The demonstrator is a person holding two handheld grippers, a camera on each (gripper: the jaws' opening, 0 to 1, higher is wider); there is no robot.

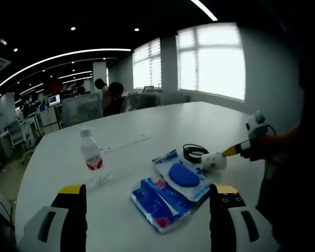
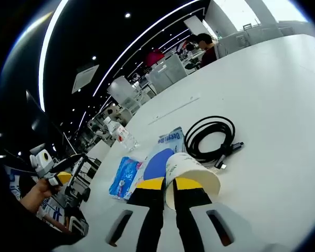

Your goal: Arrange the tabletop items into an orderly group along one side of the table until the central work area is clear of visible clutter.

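Right gripper view: paper cup [image 2: 191, 176] lying on its side, rim pinched by right hand-held gripper [image 2: 169, 185], beside coiled black cable [image 2: 212, 137] mid-desk [image 2: 283, 94]. Thin wall may crumple or slip. Left hand-held gripper [image 1: 147, 191] wide, empty.

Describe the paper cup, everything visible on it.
The paper cup is white with faint small print on its side, apparently paper. It is tipped on its side, open mouth toward the camera in the right gripper view. The right hand-held gripper is shut on its rim, one jaw inside, one outside. In the left gripper view the cup is by the coiled black cable and blue pouch; whether it touches the table is unclear.
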